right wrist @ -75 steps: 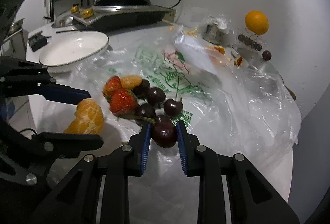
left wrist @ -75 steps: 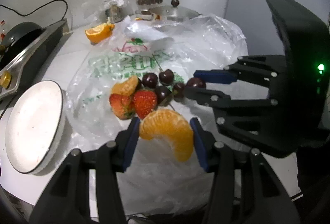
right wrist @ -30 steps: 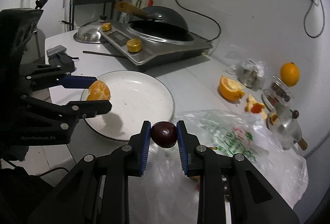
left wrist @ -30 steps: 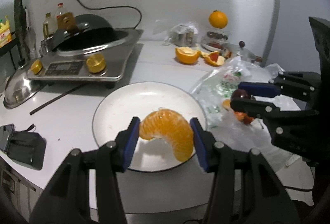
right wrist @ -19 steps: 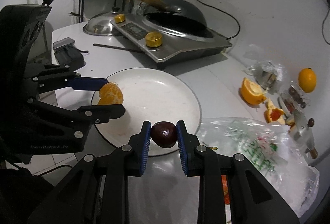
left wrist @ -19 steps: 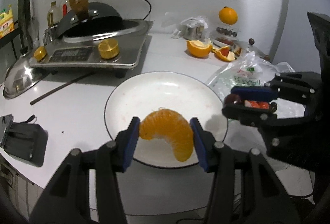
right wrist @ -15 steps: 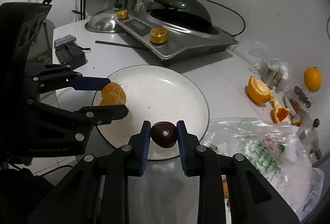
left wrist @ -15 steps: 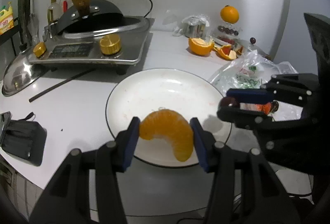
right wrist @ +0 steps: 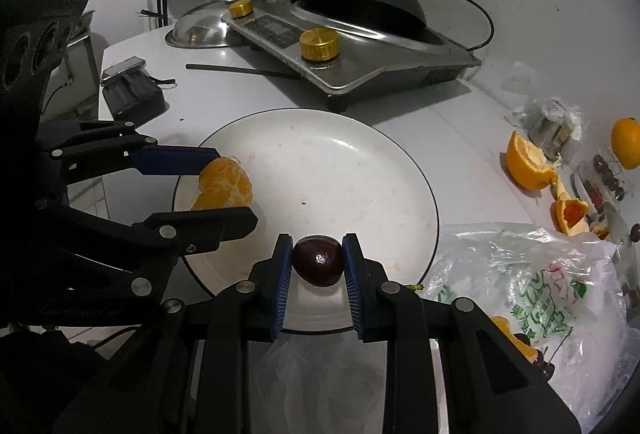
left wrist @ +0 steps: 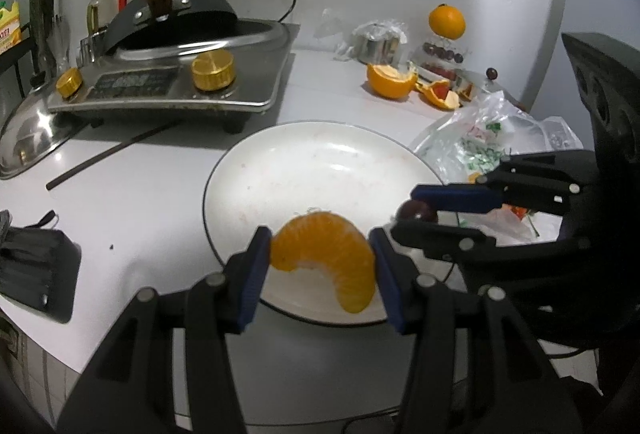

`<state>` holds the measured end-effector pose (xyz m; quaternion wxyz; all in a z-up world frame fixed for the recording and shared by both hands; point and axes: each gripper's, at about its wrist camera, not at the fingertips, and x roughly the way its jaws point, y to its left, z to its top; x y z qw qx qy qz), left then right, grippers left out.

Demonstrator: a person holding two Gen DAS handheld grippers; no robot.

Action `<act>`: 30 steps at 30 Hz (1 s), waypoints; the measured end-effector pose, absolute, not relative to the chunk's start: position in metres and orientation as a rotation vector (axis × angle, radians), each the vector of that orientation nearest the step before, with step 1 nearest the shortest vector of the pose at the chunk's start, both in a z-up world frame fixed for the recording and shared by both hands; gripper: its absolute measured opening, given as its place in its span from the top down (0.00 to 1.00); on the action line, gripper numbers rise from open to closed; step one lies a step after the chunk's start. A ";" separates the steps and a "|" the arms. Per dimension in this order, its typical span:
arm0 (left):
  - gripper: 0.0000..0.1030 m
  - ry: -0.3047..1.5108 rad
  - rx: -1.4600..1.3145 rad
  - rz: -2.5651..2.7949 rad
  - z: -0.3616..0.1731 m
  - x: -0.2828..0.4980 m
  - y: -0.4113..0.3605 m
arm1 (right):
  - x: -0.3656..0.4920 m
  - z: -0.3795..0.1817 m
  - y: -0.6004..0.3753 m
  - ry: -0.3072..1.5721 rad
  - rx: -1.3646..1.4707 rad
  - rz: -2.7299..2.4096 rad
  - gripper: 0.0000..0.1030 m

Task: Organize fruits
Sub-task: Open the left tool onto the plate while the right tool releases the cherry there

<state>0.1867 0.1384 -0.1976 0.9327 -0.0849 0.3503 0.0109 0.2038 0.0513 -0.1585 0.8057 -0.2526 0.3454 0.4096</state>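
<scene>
Holding soft, bruisable fruit over my plate [right wrist: 416, 170]: left gripper [left wrist: 322, 266] closed across the tangerine piece [left wrist: 326, 254], right gripper [right wrist: 318, 266] pinching the cherry [right wrist: 318, 261]; gentle side grips suit both.

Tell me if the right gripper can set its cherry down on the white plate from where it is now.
Probably yes. The right gripper holds the cherry over the near rim of the plate, whose middle is bare. The left gripper, holding the orange piece, sits off to the side, not in the path.
</scene>
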 end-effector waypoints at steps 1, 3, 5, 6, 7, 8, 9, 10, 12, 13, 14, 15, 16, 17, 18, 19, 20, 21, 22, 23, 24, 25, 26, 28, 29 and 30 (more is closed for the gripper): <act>0.50 0.720 -0.180 0.022 -0.198 0.187 0.139 | 0.204 -0.159 0.052 0.743 -0.541 0.878 0.74; 0.50 0.726 -0.187 0.022 -0.199 0.187 0.141 | 0.205 -0.160 0.052 0.748 -0.540 0.879 0.74; 0.49 0.735 -0.193 0.029 -0.200 0.188 0.142 | 0.205 -0.160 0.052 0.752 -0.535 0.877 0.74; 0.49 0.735 -0.196 0.029 -0.200 0.188 0.142 | 0.205 -0.159 0.051 0.753 -0.531 0.878 0.74; 0.48 0.736 -0.197 0.029 -0.200 0.188 0.142 | 0.205 -0.159 0.051 0.755 -0.528 0.878 0.74; 0.48 0.736 -0.195 0.031 -0.199 0.188 0.141 | 0.205 -0.159 0.051 0.756 -0.528 0.876 0.74; 0.48 0.735 -0.194 0.034 -0.199 0.187 0.141 | 0.205 -0.159 0.050 0.756 -0.528 0.873 0.74; 0.48 0.737 -0.192 0.037 -0.198 0.188 0.141 | 0.205 -0.159 0.050 0.756 -0.528 0.872 0.74; 0.48 0.738 -0.194 0.037 -0.197 0.187 0.140 | 0.204 -0.158 0.049 0.755 -0.523 0.871 0.72; 0.48 0.738 -0.194 0.038 -0.197 0.186 0.140 | 0.204 -0.158 0.049 0.755 -0.521 0.871 0.72; 0.47 0.737 -0.193 0.040 -0.197 0.186 0.140 | 0.204 -0.157 0.048 0.754 -0.519 0.871 0.71; 0.46 0.737 -0.193 0.040 -0.197 0.186 0.141 | 0.204 -0.157 0.047 0.753 -0.518 0.868 0.70; 0.45 0.737 -0.193 0.043 -0.196 0.186 0.141 | 0.204 -0.157 0.046 0.752 -0.518 0.867 0.69; 0.40 0.734 -0.195 0.045 -0.195 0.185 0.141 | 0.204 -0.156 0.045 0.749 -0.517 0.865 0.69; 0.34 0.728 -0.198 0.045 -0.194 0.184 0.141 | 0.204 -0.155 0.043 0.747 -0.514 0.863 0.69; 0.32 0.721 -0.203 0.045 -0.192 0.183 0.141 | 0.204 -0.153 0.042 0.744 -0.512 0.861 0.69; 0.31 0.716 -0.206 0.043 -0.191 0.182 0.141 | 0.204 -0.152 0.039 0.740 -0.511 0.858 0.68; 0.30 0.714 -0.205 0.043 -0.190 0.182 0.140 | 0.204 -0.151 0.037 0.736 -0.509 0.853 0.68; 0.30 0.713 -0.202 0.045 -0.189 0.182 0.139 | 0.205 -0.149 0.035 0.733 -0.506 0.848 0.68; 0.30 0.713 -0.197 0.046 -0.188 0.183 0.138 | 0.205 -0.148 0.032 0.730 -0.502 0.841 0.68; 0.30 0.713 -0.195 0.047 -0.187 0.183 0.136 | 0.206 -0.146 0.029 0.726 -0.499 0.834 0.68; 0.30 0.713 -0.192 0.047 -0.187 0.183 0.135 | 0.207 -0.144 0.024 0.722 -0.497 0.823 0.68; 0.30 0.712 -0.189 0.047 -0.186 0.183 0.133 | 0.207 -0.142 0.020 0.718 -0.493 0.814 0.68; 0.30 0.711 -0.184 0.047 -0.184 0.183 0.131 | 0.209 -0.139 0.012 0.712 -0.483 0.797 0.68; 0.30 0.711 -0.182 0.046 -0.184 0.183 0.129 | 0.210 -0.137 0.006 0.709 -0.478 0.785 0.68; 0.30 0.710 -0.179 0.046 -0.183 0.184 0.126 | 0.210 -0.136 0.002 0.708 -0.474 0.776 0.68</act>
